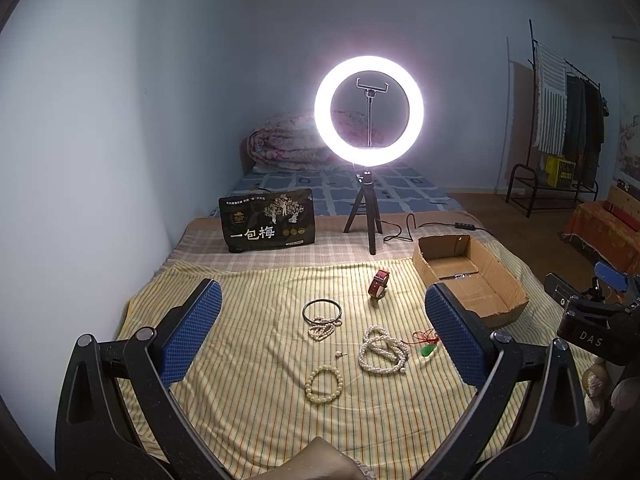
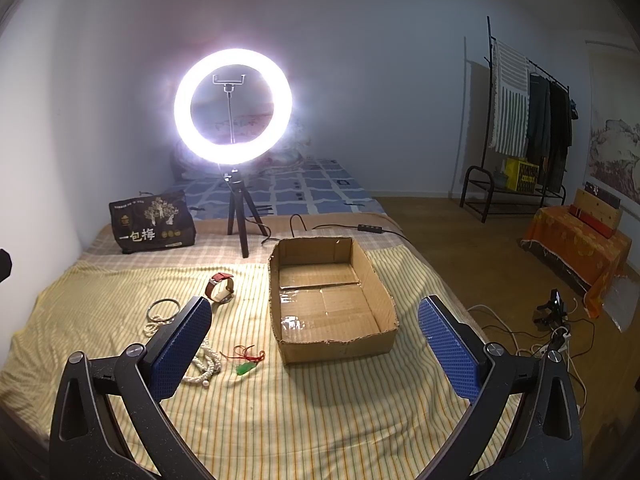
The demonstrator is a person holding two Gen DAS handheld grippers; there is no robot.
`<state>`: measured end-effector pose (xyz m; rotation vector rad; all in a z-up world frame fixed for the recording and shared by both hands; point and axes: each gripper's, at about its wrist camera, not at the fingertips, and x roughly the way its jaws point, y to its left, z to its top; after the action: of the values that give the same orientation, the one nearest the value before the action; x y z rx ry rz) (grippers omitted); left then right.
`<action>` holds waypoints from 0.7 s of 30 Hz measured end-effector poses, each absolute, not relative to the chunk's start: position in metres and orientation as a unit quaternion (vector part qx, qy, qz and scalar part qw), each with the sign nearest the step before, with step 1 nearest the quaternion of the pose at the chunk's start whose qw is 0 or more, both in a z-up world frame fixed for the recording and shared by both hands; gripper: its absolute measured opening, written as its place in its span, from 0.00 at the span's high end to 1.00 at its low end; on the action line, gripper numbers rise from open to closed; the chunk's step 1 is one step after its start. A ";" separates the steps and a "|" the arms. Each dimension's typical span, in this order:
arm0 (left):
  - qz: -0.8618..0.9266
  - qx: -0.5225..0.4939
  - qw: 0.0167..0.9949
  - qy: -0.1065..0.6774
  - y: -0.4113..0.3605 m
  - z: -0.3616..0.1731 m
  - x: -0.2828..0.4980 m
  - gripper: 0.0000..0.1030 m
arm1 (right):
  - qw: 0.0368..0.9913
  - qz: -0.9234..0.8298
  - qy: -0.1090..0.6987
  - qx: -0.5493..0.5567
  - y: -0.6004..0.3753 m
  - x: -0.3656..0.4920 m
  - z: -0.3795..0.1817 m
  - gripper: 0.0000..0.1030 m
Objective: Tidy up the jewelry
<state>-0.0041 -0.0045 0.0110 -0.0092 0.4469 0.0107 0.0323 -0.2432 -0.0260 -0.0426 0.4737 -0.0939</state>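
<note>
Two hand-held grippers hang above a bed spread with a yellow striped cloth [image 1: 248, 400], both released and grasping nothing: the left hand-held gripper [image 1: 322, 338] has its blue pads wide apart over the scattered jewelry, and the right hand-held gripper [image 2: 314, 346] is spread just as wide in front of an open cardboard box [image 2: 332, 300] that sits toward the bed's right edge. The jewelry lies on the cloth to the left of the box. A red-strapped watch [image 1: 379, 284] stands on its side nearest the far edge of the cloth, close to the box's far left corner. Nearer the grippers, a dark bangle [image 1: 322, 310] touches a small bunch of pearls [image 1: 320, 330]. A long pearl necklace [image 1: 382, 352] is heaped in loops beside a green pendant on a red cord [image 1: 427, 346], which lies close to the box's near left corner. A bracelet of pale beads [image 1: 324, 383] rests closest to the near edge, with a small stud earring [image 1: 341, 354] between it and the necklace. Past the cloth, toward the head of the bed, a lit ring light on a tripod [image 1: 368, 108] glares over the scene, a dark printed bag [image 1: 267, 221] standing to its left. A clothes rack [image 2: 524, 120] stands against the far wall on the right
</note>
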 end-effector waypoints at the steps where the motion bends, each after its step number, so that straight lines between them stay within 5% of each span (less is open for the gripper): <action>1: 0.006 -0.004 0.975 0.221 -0.004 0.010 -0.004 0.00 | 0.971 -0.047 0.235 -0.021 -0.243 0.032 -0.026 0.01; 21: 0.006 -0.004 0.976 0.220 -0.005 0.008 -0.005 0.00 | 0.970 -0.047 0.236 -0.022 -0.243 0.033 -0.027 0.01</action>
<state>-0.0047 -0.0045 0.0078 -0.0090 0.4426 0.0118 0.0326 -0.2429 -0.0269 -0.0435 0.4773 -0.0943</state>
